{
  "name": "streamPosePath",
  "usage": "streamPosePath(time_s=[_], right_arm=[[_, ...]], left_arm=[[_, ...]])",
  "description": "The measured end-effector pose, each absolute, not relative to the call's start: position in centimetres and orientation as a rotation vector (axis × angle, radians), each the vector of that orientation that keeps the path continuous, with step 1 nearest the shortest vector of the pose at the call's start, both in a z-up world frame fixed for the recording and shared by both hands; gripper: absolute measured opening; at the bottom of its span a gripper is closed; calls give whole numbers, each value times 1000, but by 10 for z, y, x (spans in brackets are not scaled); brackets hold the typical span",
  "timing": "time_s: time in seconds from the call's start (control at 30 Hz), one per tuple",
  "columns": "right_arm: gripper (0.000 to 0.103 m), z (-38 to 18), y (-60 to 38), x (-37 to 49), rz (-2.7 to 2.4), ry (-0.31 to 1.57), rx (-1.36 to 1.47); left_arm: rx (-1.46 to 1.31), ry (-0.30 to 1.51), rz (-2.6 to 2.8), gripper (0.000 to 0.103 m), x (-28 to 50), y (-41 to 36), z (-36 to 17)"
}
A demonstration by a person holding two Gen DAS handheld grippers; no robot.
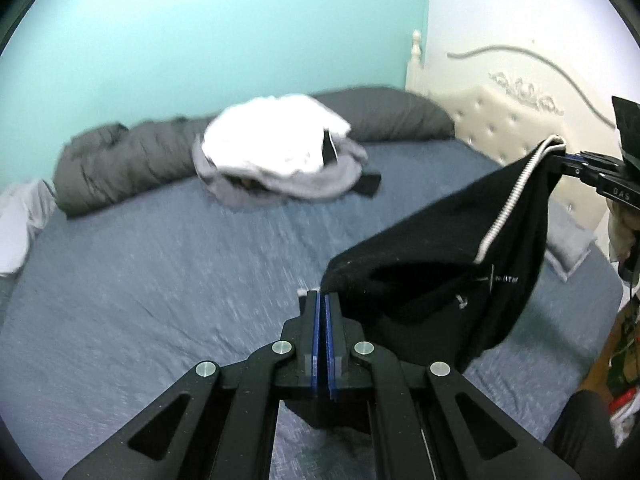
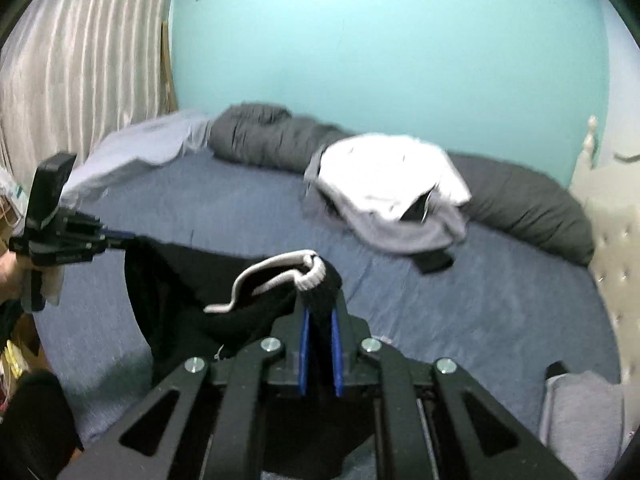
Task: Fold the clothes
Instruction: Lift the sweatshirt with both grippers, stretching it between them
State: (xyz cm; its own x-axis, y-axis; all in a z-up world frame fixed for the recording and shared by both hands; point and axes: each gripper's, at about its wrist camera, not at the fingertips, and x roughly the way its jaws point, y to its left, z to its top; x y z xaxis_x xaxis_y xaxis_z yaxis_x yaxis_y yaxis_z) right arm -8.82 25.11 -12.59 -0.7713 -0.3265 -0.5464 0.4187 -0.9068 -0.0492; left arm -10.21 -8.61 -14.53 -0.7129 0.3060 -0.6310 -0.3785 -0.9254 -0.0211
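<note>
Left wrist view | black garment (image 1: 440, 248) stretched between left gripper (image 1: 322, 294) and right gripper (image 1: 560, 154) | both clamped on it

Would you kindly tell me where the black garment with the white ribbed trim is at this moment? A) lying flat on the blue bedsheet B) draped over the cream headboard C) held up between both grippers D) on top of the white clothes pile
C: the black garment with the white ribbed trim hangs above the blue bedsheet, pinched by the left gripper and the right gripper.
</note>
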Motion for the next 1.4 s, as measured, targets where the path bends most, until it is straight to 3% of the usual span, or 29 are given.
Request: streamPosePath(time_s=[0.53,0.8,1.0,1.4], right_arm=[[8,142,240,-6,-2797,319,247],[8,239,233,45,-2809,371,83],[8,226,238,62,-2780,362,175],[8,8,228,5,-2669,239,674]], left_arm=[[-416,126,2798,2,-23,-118,115],[-273,128,2793,2,28,-131,195],[-354,143,2762,2,38,-133,167],[-805,50,2698,2,-24,-135,-36]])
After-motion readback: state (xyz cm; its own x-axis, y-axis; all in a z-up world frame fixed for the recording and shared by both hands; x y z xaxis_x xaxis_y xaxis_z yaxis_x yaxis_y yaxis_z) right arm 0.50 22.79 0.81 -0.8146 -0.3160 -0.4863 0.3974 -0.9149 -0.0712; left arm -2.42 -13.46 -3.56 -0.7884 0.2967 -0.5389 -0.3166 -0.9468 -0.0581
